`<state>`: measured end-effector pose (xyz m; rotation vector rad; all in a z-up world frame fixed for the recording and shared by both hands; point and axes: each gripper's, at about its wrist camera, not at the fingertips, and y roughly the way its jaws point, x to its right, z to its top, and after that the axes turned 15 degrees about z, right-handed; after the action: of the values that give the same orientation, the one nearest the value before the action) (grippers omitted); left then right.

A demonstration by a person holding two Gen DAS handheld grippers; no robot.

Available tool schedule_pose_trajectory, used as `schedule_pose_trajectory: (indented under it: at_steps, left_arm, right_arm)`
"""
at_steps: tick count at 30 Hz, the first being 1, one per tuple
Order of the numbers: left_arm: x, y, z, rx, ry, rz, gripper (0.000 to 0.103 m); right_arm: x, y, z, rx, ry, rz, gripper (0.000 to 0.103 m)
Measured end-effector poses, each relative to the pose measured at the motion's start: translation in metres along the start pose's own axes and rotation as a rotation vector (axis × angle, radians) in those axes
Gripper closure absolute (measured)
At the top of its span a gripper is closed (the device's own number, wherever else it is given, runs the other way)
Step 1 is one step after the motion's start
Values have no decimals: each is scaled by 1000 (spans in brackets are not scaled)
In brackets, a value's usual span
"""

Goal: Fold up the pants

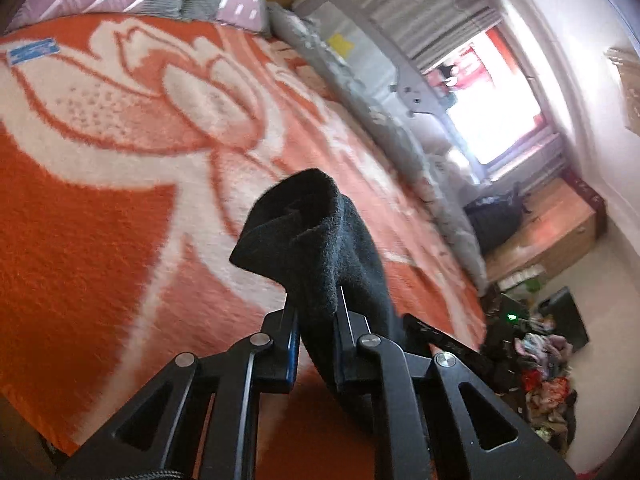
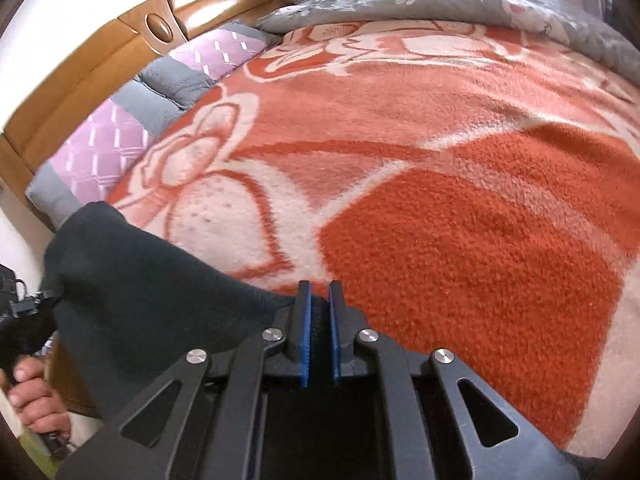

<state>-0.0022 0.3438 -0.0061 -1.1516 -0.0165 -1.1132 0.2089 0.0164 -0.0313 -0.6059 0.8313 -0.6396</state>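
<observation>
The black pants (image 2: 152,292) hang stretched between the two grippers, lifted off the orange-and-white flowered blanket (image 2: 460,220) that covers the bed. In the right wrist view their long axis runs from the right gripper (image 2: 320,300), low in the middle of the picture, out to the left and slightly upward toward the near edge of the bed, where the far end bunches into a rounded hump above the other gripper's black body. The cloth sags a little between the two holds and is not spread flat.

The right gripper tilts steeply down toward the blanket. Its blue-padded jaws are clenched on a thin fold of the dark fabric, which fills the narrow slot between the pads.

In the left wrist view the left gripper (image 1: 316,308) points down at a gentler slant across the blanket toward the rolled grey quilt (image 1: 360,92) along the bed's far edge. Its jaws are clenched on the pants (image 1: 320,236), and a thick wad of cloth stands up out of them, folded over at the top into a blunt peak that leans away from the camera. More of the fabric trails down and to the right past the jaws.

A hand (image 2: 34,396) shows at the lower left edge of the right wrist view, fingers wrapped around the left gripper's handle, just beside the bed's near edge. Pink and grey pillows (image 2: 132,120) lie against the wooden headboard (image 2: 100,52) at the head of the bed, well apart from the pants.
</observation>
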Motion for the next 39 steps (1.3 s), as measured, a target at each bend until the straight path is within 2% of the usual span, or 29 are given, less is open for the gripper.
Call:
schedule_pose_trajectory:
  at_steps: [7,10,12,13,15,16,19,20,23,26,33,39]
  left_arm:
    - [-11,55,7,-56,108,178,89]
    - [-11,60,4,-60,148,231,81]
    - [-13,56,1,-63,160,266,67]
    - [-15,50,-1,-51,162,287,67]
    - [-15,34,-1,-14,177,304,66]
    - [-13,26,0,3,186,307,66]
    - [5,-1,-3,53,258,292,62]
    - [14,-6,-5,57,292,282,57]
    - [51,-14,-19,56,427,239,56]
    - [97,-12,-45,27,577,166,56]
    - [186,1,-119,-79,848,16,55]
    - [255,14,-176,-170,1038,-91,53]
  right_arm:
    - [1,21,-10,-63,-15,-40,97]
    - [-1,10,-14,-62,3,-50,92]
    - [-2,-4,-17,-59,15,-45,84]
    - [-3,-15,-18,-45,19,-40,80]
    - [-5,-38,-24,-3,30,-27,56]
    - [-4,-56,-29,33,34,-16,54]
    - [-2,-92,-44,69,43,-12,54]
    - [2,-104,-51,76,56,-11,54]
    - [12,-137,-75,102,102,-30,54]
    - [28,-171,-105,134,167,-63,54]
    - [52,-233,-167,208,302,-135,54]
    - [72,-274,-217,277,406,-199,54]
